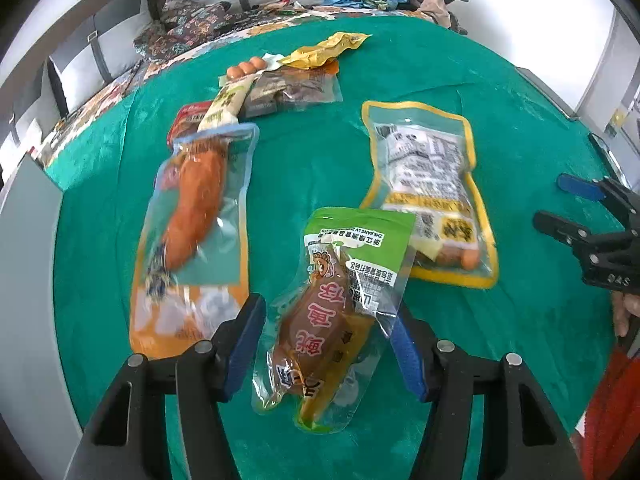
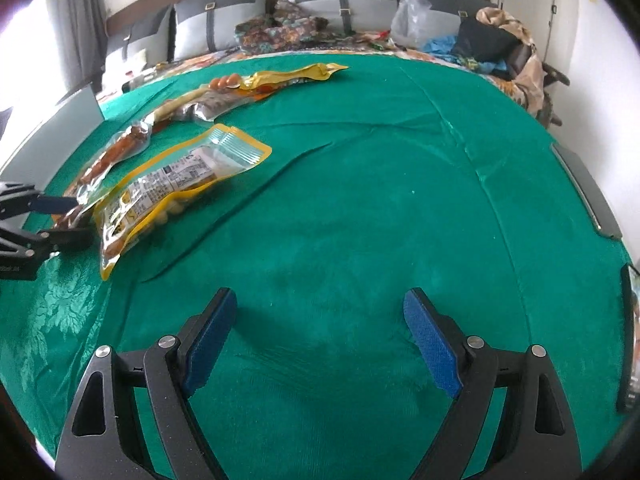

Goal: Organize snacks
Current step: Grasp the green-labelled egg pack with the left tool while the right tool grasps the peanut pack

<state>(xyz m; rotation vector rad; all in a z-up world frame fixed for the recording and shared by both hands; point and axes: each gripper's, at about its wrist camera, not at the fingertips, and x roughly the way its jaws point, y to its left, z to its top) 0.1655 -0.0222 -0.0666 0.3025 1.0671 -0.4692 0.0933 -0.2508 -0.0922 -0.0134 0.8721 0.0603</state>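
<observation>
Place: a home living room.
Seating: a sofa with grey cushions (image 2: 224,12) runs along the white wall across the top of the right wrist frame.
Clutter: patterned fabric (image 2: 280,30), a clear plastic bag (image 2: 412,20) and a crumpled blanket (image 2: 516,40) sit on the sofa, upper centre and upper right.
Surface: a table under a green cloth (image 2: 360,200) fills the middle of both frames.

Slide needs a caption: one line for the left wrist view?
Left gripper straddles the green-topped pouch on the green cloth, beside yellow-edged and blue-edged packs.
</observation>
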